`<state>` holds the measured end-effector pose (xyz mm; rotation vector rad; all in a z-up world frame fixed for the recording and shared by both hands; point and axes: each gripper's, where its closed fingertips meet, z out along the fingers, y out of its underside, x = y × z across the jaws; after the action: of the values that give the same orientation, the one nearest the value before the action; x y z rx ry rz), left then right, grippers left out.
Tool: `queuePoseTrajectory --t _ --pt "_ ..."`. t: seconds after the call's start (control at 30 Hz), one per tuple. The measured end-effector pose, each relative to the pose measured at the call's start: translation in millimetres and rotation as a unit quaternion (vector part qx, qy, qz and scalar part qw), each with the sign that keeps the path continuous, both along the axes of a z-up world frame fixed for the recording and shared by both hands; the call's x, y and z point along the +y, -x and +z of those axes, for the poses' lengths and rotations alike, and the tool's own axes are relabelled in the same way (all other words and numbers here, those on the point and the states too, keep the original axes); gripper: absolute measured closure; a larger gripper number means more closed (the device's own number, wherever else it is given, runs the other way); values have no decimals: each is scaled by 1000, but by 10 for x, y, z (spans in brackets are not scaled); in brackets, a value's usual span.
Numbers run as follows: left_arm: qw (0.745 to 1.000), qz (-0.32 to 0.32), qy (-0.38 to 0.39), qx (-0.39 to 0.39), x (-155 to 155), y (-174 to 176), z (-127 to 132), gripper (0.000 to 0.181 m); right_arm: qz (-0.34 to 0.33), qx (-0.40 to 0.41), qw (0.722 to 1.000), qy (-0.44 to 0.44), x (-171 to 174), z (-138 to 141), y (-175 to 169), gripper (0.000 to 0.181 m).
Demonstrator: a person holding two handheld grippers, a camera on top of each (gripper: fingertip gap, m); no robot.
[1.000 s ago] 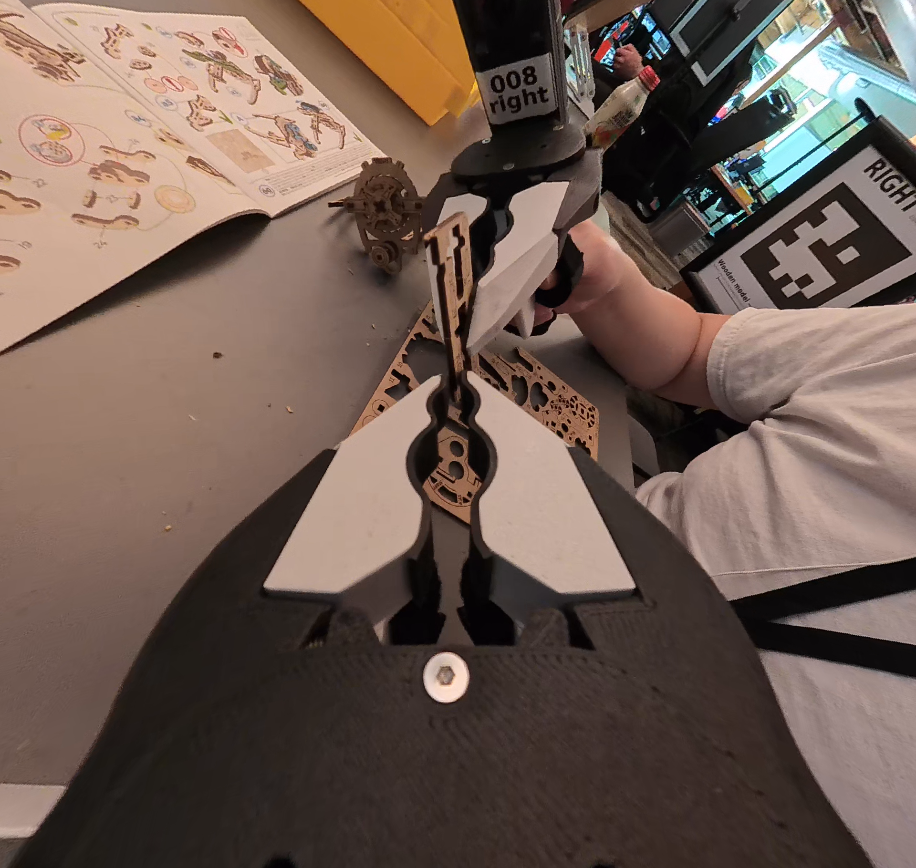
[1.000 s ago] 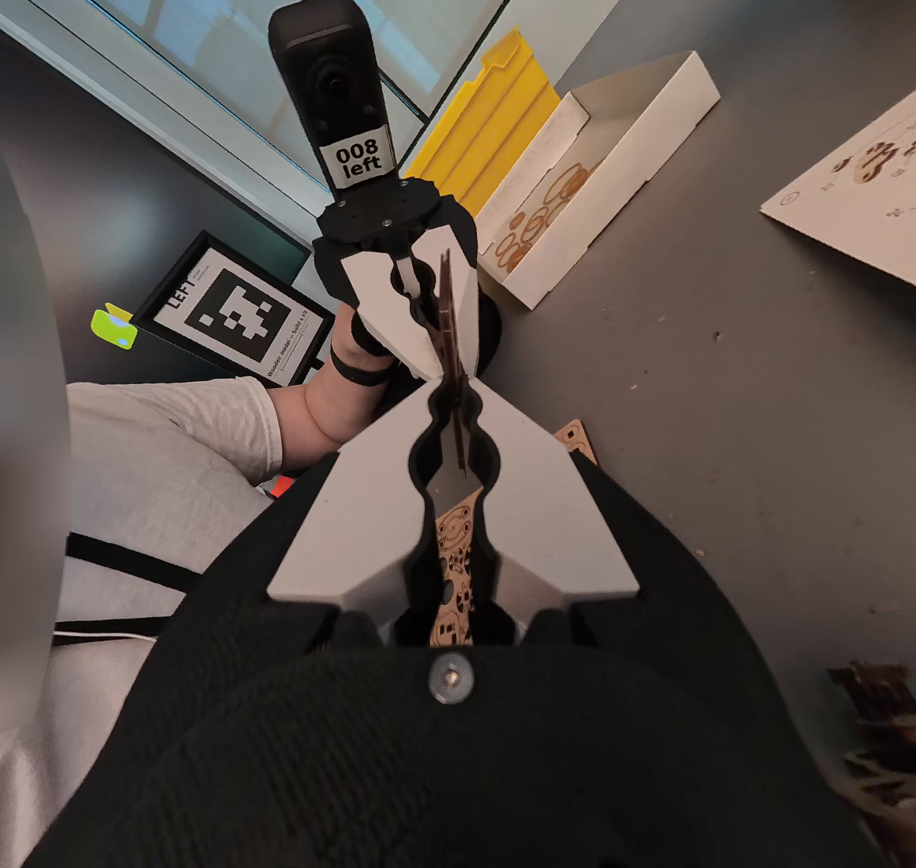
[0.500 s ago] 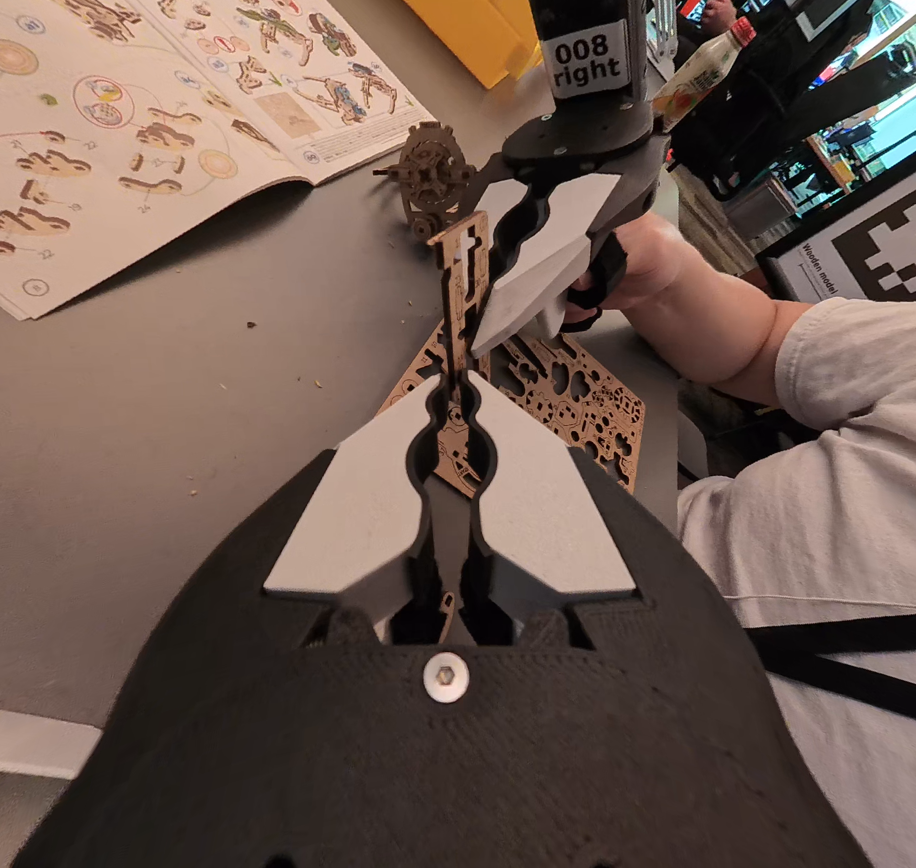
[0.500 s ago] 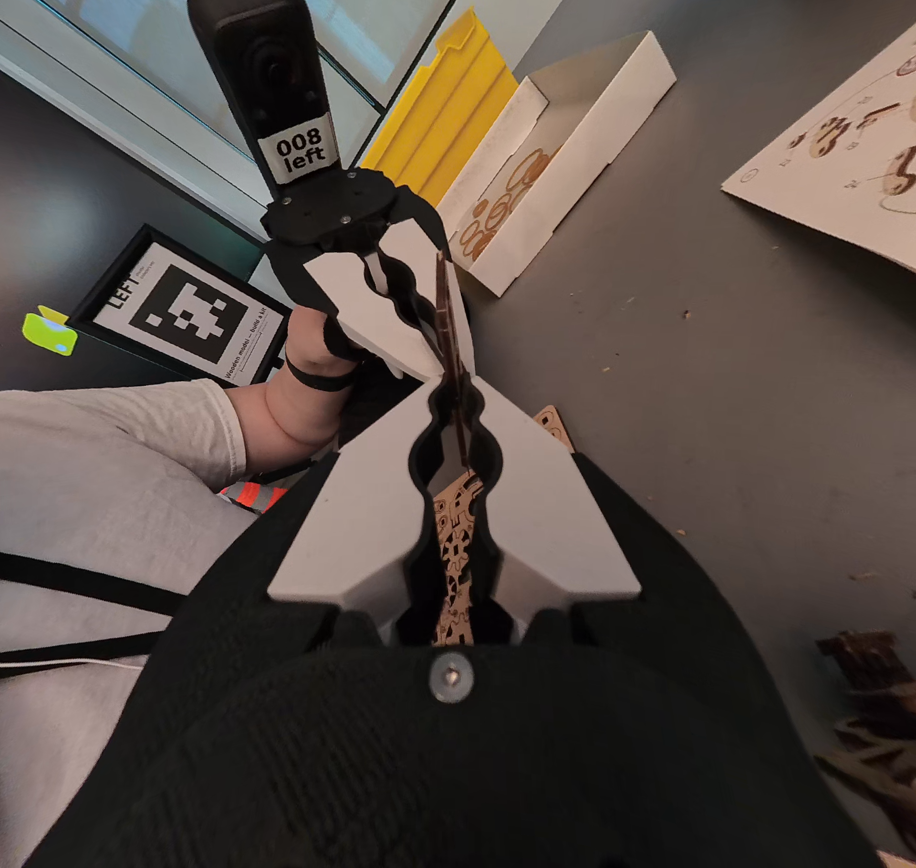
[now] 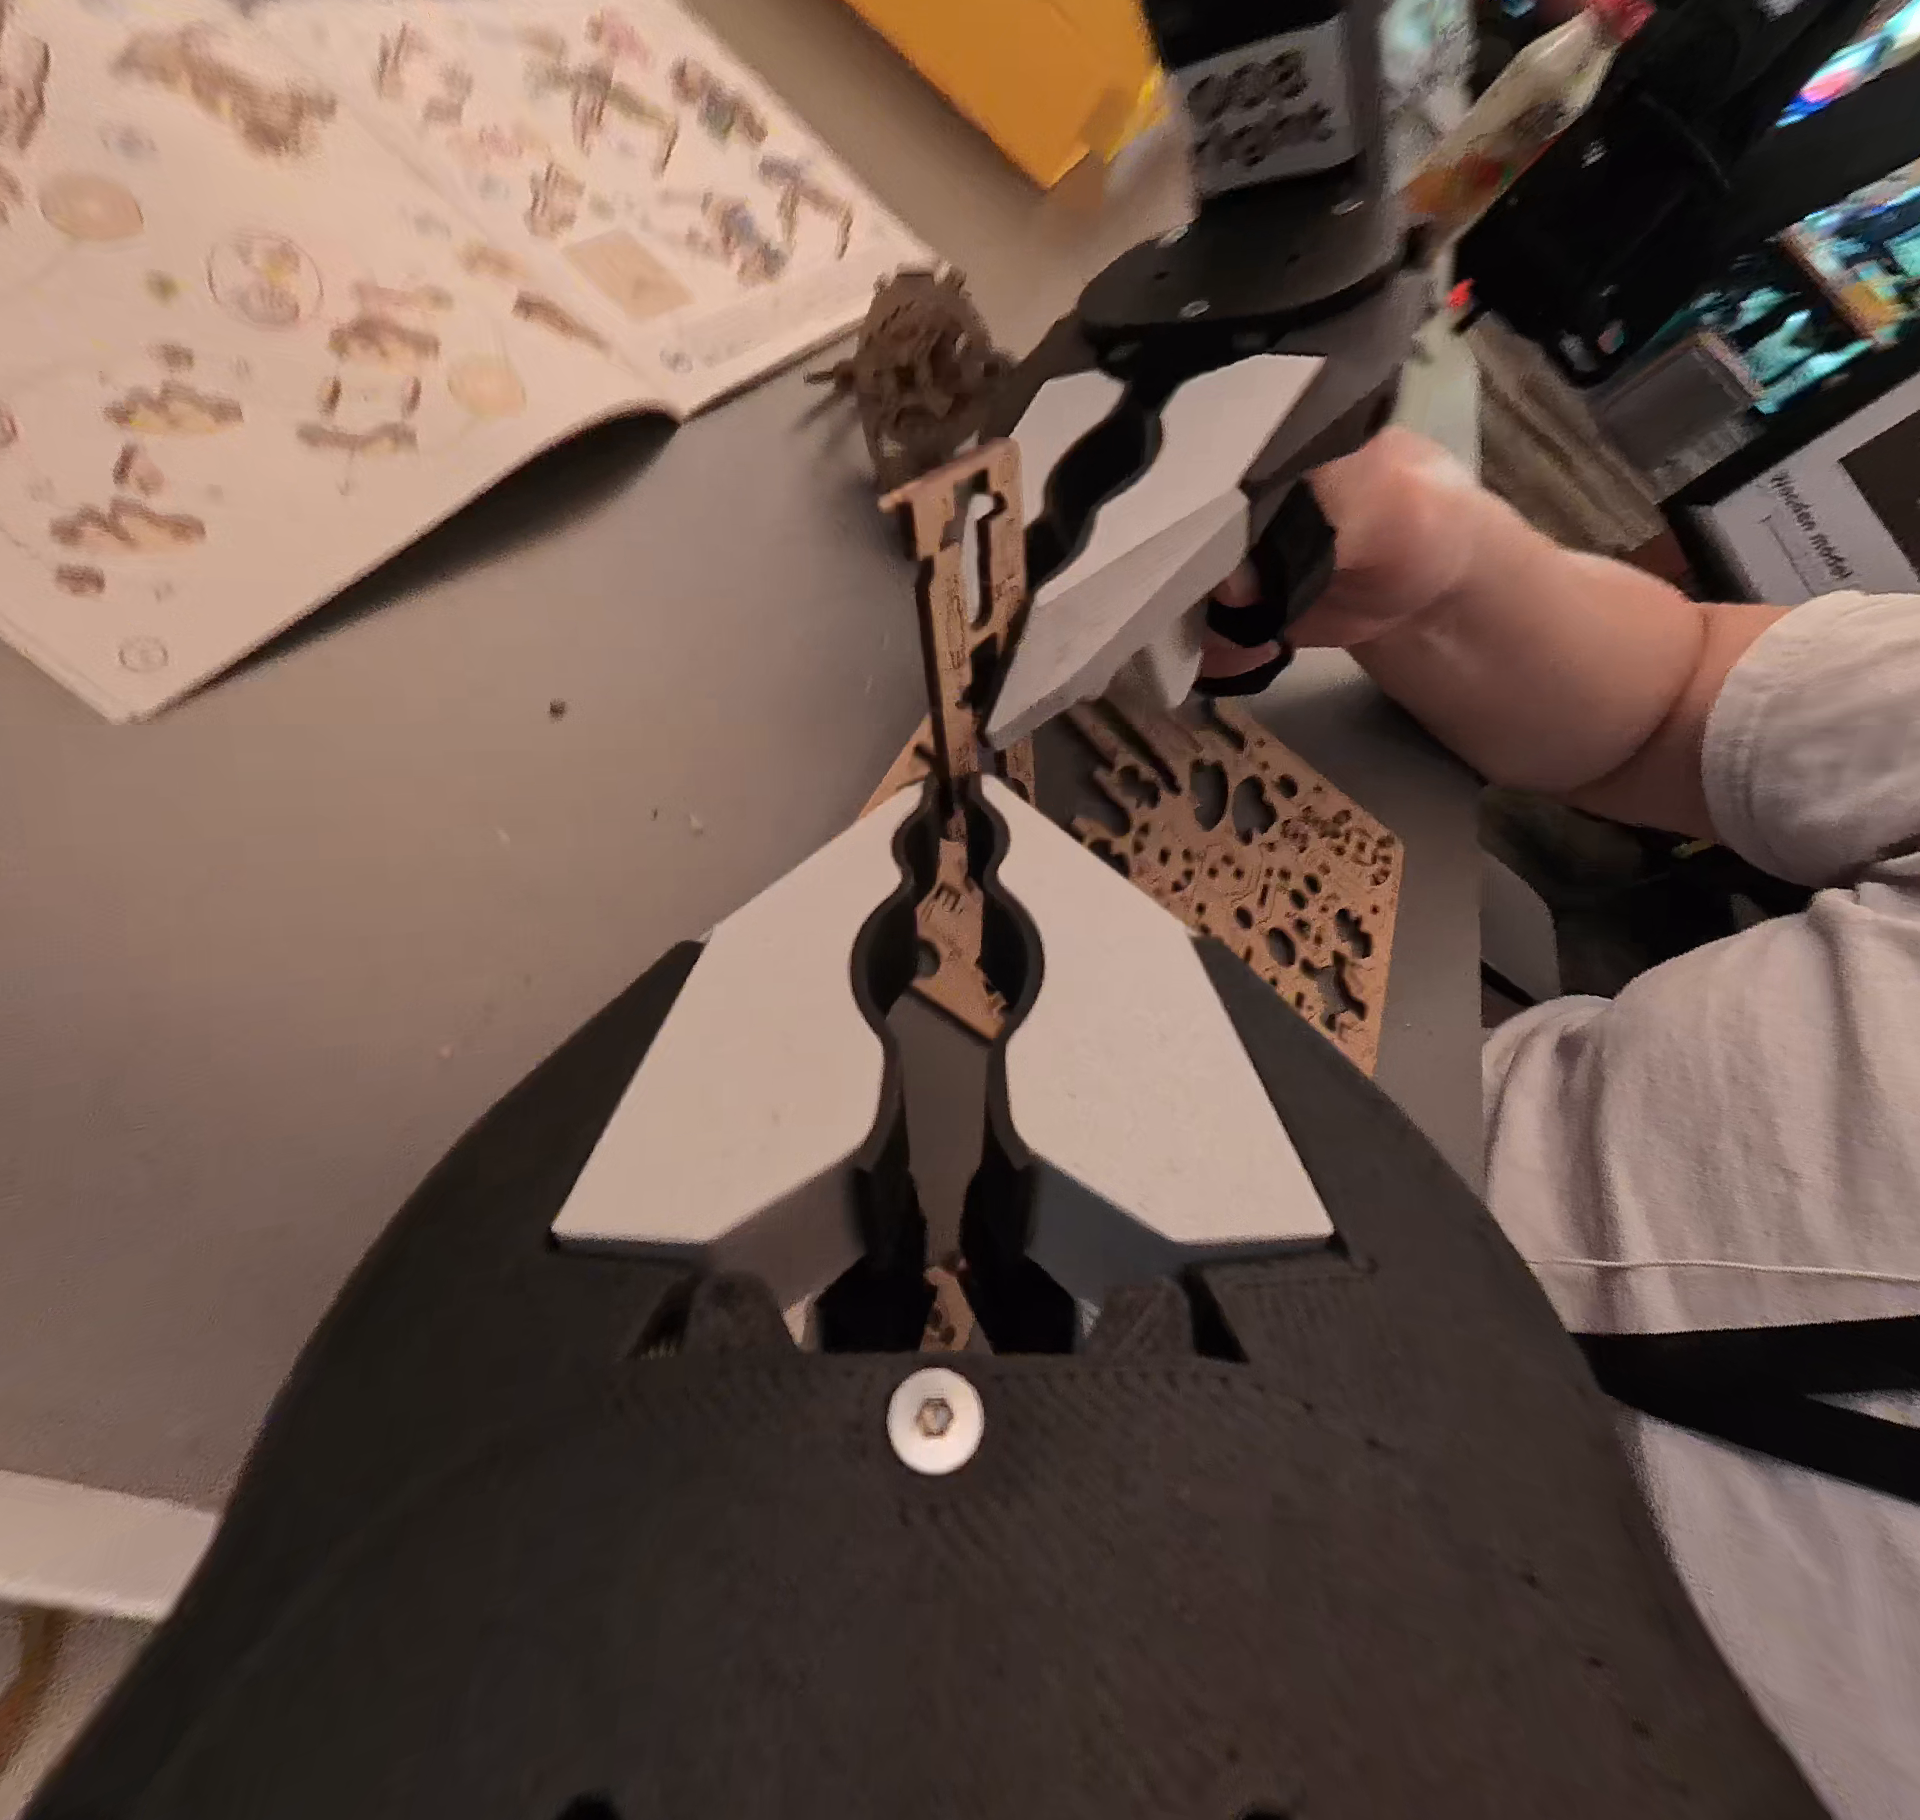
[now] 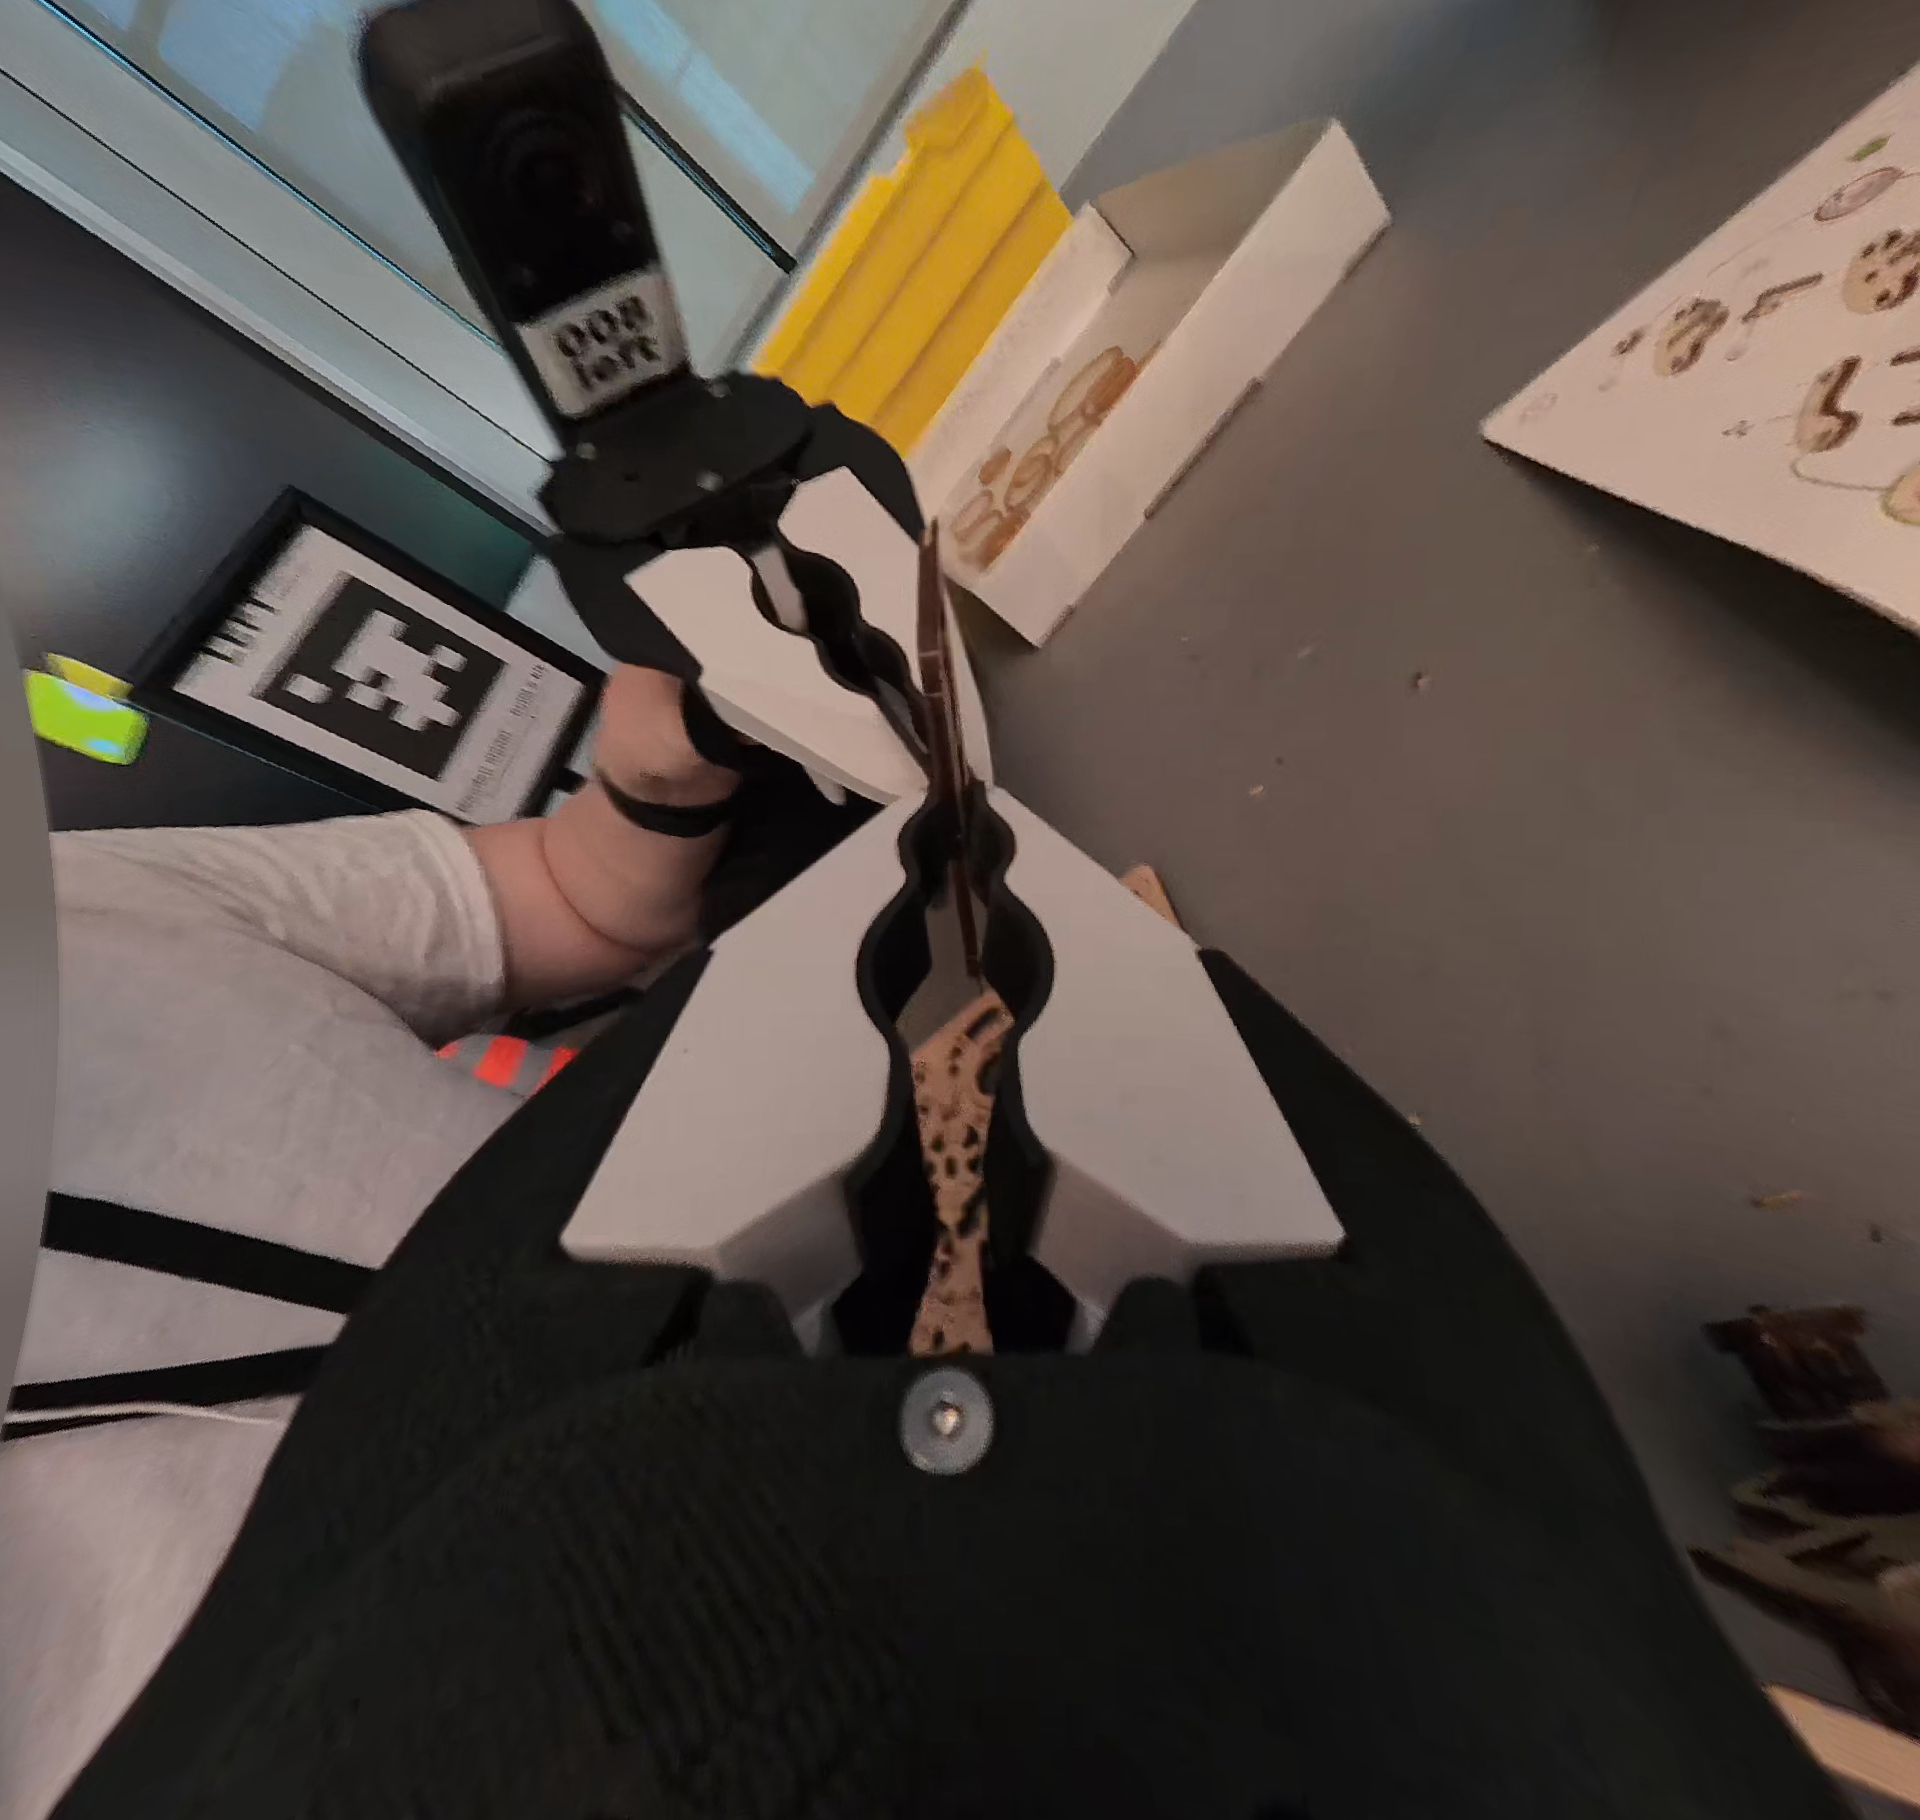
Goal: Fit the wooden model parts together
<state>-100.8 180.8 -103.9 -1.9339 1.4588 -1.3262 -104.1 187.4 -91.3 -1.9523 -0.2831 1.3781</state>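
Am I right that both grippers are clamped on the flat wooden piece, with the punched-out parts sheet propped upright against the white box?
Not quite. Both the left gripper and right gripper are clamped on the flat wooden piece, but the left wrist view shows the parts sheet lying flat on the grey table beneath them.

booklet (image 5: 343,316) blurred | wood model (image 6: 1829,1521) cut off @ edge

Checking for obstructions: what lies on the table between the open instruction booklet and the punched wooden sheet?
Left wrist view: bare grey table with crumbs between instruction booklet and punched wooden sheet.
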Motion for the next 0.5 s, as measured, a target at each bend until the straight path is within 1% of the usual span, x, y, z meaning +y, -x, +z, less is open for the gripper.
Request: queuePoseTrajectory --t 0.03,0.1,0.13,0.17,0.23,0.3,0.37,0.5 --pt "1000 -7 7 -26 -6 -8 96 179 5 27 1000 -3 -5 91 -11 180" --pt "996 -17 51 -75 -19 -4 277 179 4 57 998 -19 -11 230 -25 180" --pt "993 -27 73 -91 -41 4 335 174 5 61 998 -24 -17 259 -29 180" --pt "991 -38 89 -95 -64 10 355 172 6 69 997 -24 -23 282 -31 180" --pt "990 -55 96 -89 -112 17 331 176 8 91 996 -19 -25 317 -45 181" --pt "991 -61 87 -78 -143 8 287 181 10 95 995 -18 -24 320 -54 181" --pt "992 -58 77 -78 -138 2 282 181 13 91 996 -23 -27 326 -57 181" --pt "989 -64 103 -84 -158 6 305 181 21 86 996 -30 -39 332 -53 181"
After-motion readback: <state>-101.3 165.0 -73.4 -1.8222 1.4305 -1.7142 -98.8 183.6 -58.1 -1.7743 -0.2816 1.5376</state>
